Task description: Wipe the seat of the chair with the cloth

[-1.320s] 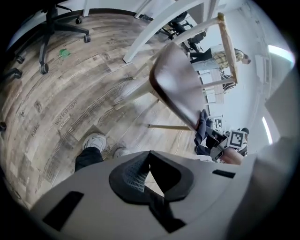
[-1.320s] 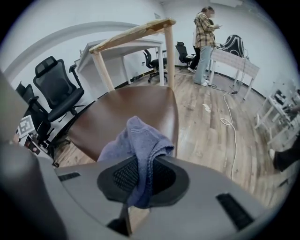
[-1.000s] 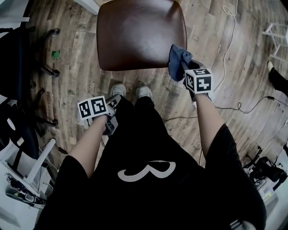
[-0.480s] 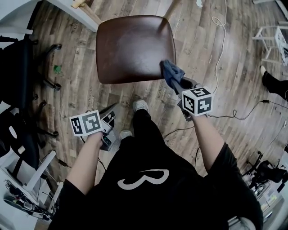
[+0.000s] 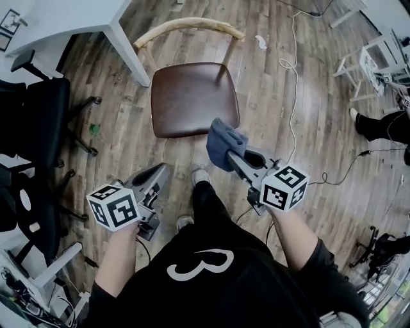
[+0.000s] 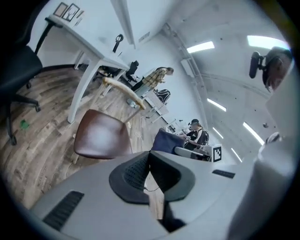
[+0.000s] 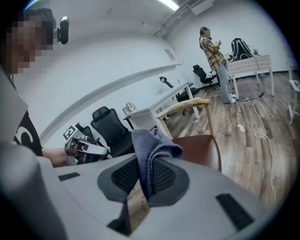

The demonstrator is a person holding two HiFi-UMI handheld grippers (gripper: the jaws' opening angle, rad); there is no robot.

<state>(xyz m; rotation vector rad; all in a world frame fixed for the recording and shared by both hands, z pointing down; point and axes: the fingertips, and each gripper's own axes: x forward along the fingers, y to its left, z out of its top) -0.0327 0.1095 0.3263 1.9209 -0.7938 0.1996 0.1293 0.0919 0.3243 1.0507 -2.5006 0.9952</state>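
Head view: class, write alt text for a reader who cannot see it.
Seen from above, the person's right tool grips a crumpled dark blue cloth by the front corner of a glossy brown chair seat. The left tool hangs shut and empty over the wood-plank floor.

Glossy dark brown on the chair seat (image 5: 192,96), pale natural wood on its curved backrest (image 5: 189,25). Dusty slate blue for the cloth (image 5: 221,142). Light grey on the bodies of the left gripper (image 5: 161,170) and right gripper (image 5: 232,157), with black-and-white square markers on each cube. Weathered grey-brown planks across the floor (image 5: 288,102). Black T-shirt (image 5: 211,288) with a white looping mark. White desk (image 5: 64,19), black office chair (image 5: 38,115).
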